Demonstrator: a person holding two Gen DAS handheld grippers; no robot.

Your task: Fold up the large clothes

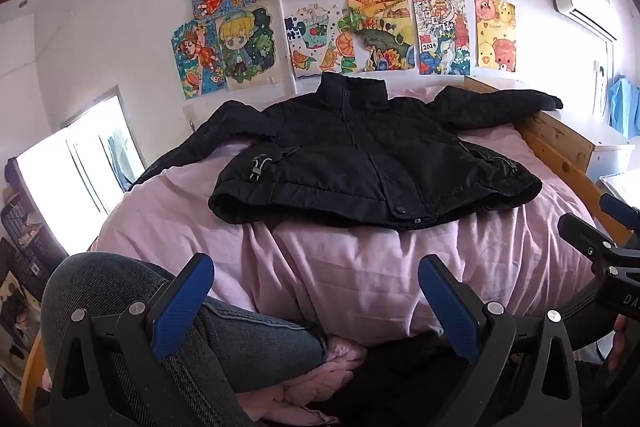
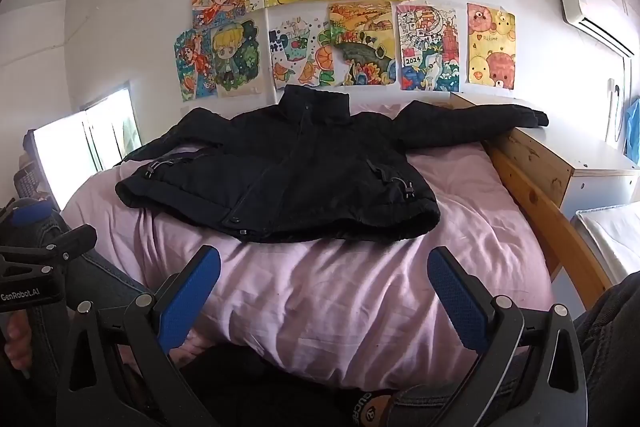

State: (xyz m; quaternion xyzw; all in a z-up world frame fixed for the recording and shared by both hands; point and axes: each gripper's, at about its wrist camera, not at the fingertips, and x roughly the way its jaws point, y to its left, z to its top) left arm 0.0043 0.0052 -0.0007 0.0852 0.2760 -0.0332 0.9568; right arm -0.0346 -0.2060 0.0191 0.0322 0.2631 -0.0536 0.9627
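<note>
A black padded jacket (image 1: 360, 163) (image 2: 288, 179) lies face up and spread flat on the pink bed sheet (image 1: 360, 267) (image 2: 340, 287), collar towards the wall, both sleeves stretched out. Its right-hand sleeve (image 1: 516, 103) (image 2: 480, 119) rests over the wooden bed rail. My left gripper (image 1: 316, 303) hangs open near the foot of the bed, short of the jacket's hem, nothing between its blue pads. My right gripper (image 2: 324, 299) is open too, equally short of the hem. Each gripper shows at the edge of the other's view.
A person's knee in jeans (image 1: 120, 295) sits under the left gripper. A wooden bed rail (image 2: 540, 195) and a white cabinet (image 2: 600, 163) border the bed on the right. Drawings (image 1: 340, 11) cover the wall behind. A bright window (image 1: 68, 179) is at the left.
</note>
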